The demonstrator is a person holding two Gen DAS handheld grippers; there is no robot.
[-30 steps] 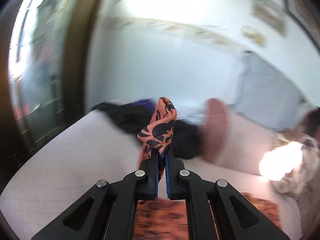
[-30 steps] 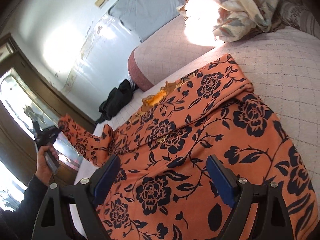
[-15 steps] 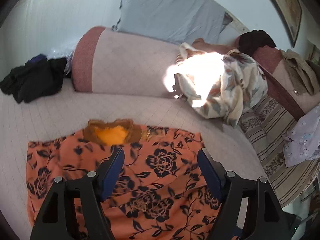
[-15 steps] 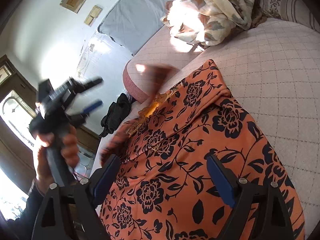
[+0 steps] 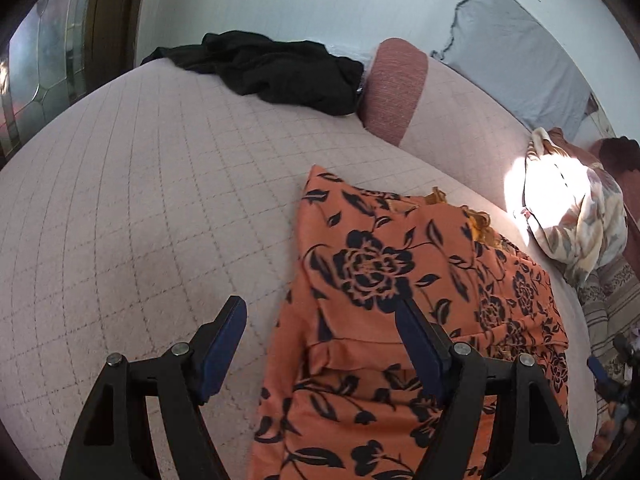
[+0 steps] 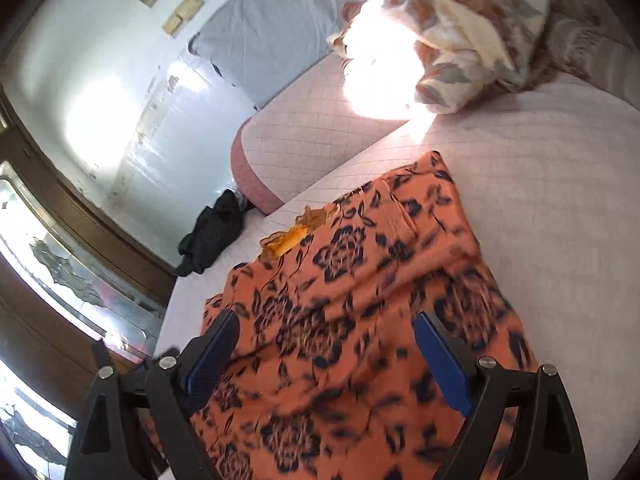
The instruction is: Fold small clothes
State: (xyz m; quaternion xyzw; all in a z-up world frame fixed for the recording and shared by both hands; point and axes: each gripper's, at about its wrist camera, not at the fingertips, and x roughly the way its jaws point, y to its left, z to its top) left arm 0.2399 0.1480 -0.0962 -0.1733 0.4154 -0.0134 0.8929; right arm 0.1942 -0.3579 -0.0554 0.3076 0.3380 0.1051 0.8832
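On quilted bed [image 5: 140, 200], orange floral garment [image 5: 380, 280] (hem cut off), left gripper [image 5: 320, 348] and right gripper [image 6: 324, 356] spread apart, empty.

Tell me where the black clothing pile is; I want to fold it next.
The black clothing pile lies at the bed's far end in the left wrist view, against the pink bolster, beyond the orange floral garment.

Left gripper [image 5: 320, 344] and right gripper [image 6: 326, 354], black triangular-cutout arms, silver screws, seemingly ribbed blue-padded jaws
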